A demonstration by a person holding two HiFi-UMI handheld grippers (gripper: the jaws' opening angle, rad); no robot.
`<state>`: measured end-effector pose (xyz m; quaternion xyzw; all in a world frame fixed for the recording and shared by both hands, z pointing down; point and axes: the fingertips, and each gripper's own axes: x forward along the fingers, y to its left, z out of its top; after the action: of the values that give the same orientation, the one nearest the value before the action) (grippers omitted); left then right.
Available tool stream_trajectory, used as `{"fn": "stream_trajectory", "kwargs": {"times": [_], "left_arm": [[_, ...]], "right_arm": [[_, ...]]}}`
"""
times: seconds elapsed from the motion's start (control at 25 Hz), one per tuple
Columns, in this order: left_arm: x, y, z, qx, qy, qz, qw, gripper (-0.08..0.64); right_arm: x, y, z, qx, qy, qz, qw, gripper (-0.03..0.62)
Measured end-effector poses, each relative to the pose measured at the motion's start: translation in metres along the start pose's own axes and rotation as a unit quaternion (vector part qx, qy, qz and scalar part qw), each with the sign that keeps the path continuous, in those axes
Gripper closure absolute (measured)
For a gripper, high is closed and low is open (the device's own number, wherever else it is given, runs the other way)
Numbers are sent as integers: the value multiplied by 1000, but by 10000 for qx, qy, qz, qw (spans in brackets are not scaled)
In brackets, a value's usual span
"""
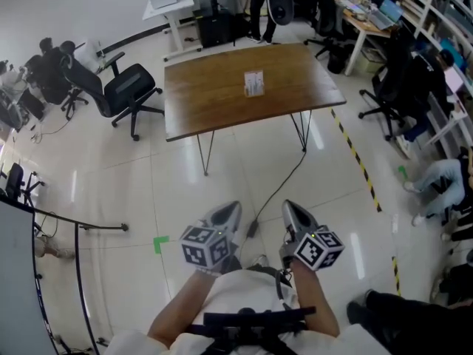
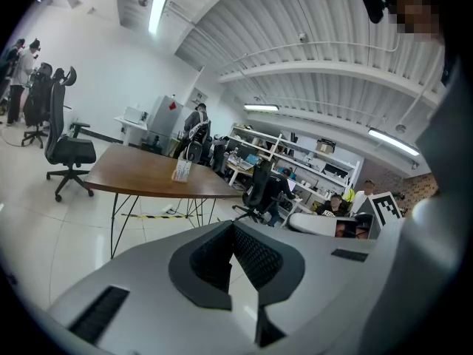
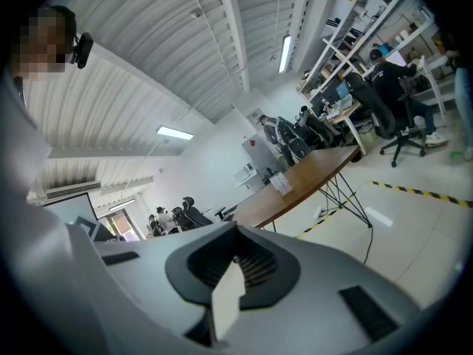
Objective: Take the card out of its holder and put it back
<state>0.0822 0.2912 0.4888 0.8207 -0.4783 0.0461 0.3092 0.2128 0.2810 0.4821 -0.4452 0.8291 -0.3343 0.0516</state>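
Standing well back from the brown table, out on the shiny white floor. Holding the left gripper and the right gripper low and close to the body, side by side, both pointing toward the table. Clenched tight on the left, dark pads pressed together with nothing between them. Clenched tight on the right too, and just as empty. Far away from both, near the middle of the table top, a small white card holder standing upright, well out of reach. Too small from here to tell the card from its holder. Seen again as a little white thing on the table in the left gripper view and the right gripper view. Beside the table on the left, a black office chair. Under the table and across the floor, a thin black cable. On the right, a yellow and black tape line.
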Motion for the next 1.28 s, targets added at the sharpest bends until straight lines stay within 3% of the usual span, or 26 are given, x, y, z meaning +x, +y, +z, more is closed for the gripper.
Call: {"fn": "stream_trajectory", "kwargs": {"times": [0.24, 0.64, 1.04, 1.28], "left_arm": [[6, -10, -21, -42, 120, 103, 9999, 569], [33, 5, -8, -31, 144, 95, 9998, 569], [106, 30, 55, -73, 49, -401, 9992, 569], [143, 60, 94, 6, 58, -492, 9988, 569]], "right_arm": [[-12, -23, -10, 152, 86, -12, 9998, 586], [21, -31, -3, 140, 148, 62, 9998, 586], [83, -58, 46, -6, 22, -219, 9998, 586], [138, -60, 74, -102, -53, -217, 9997, 585]]}}
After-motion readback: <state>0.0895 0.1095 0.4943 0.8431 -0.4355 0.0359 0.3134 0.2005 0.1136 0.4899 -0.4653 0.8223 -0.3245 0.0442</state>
